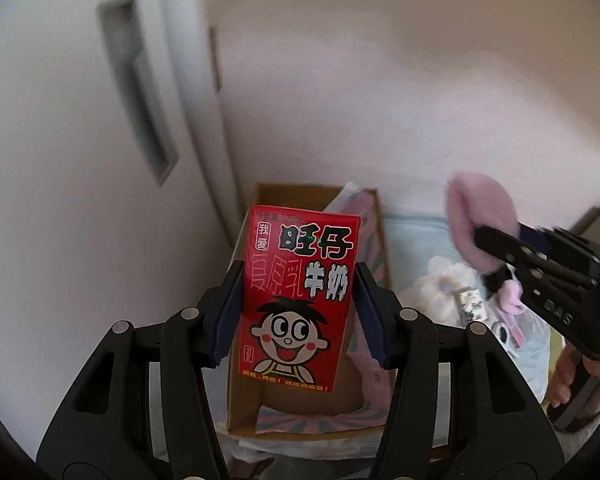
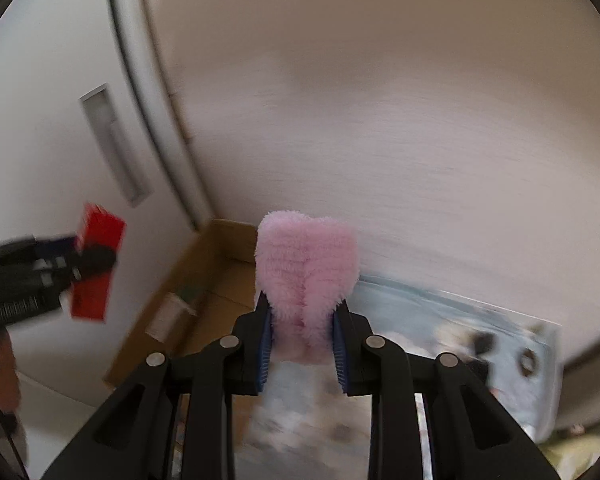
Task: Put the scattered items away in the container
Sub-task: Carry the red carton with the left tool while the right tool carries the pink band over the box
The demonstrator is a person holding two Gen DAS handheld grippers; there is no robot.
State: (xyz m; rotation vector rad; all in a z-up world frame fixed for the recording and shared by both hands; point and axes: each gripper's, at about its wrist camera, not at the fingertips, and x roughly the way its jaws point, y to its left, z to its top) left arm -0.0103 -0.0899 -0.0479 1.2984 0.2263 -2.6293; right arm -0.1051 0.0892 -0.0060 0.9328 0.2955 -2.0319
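We see the left gripper (image 1: 298,312) clamped on a red milk carton (image 1: 296,300), held upright above the open cardboard box (image 1: 236,408) by the white wall. The right gripper (image 2: 303,344) pinches a fluffy pink heart (image 2: 306,268) just beside the box (image 2: 204,276), over a pale blue bag (image 2: 452,320).

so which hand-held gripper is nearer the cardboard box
Left. The left hand-held gripper holds the milk carton right over the cardboard box; the right hand-held gripper sits off beside it.
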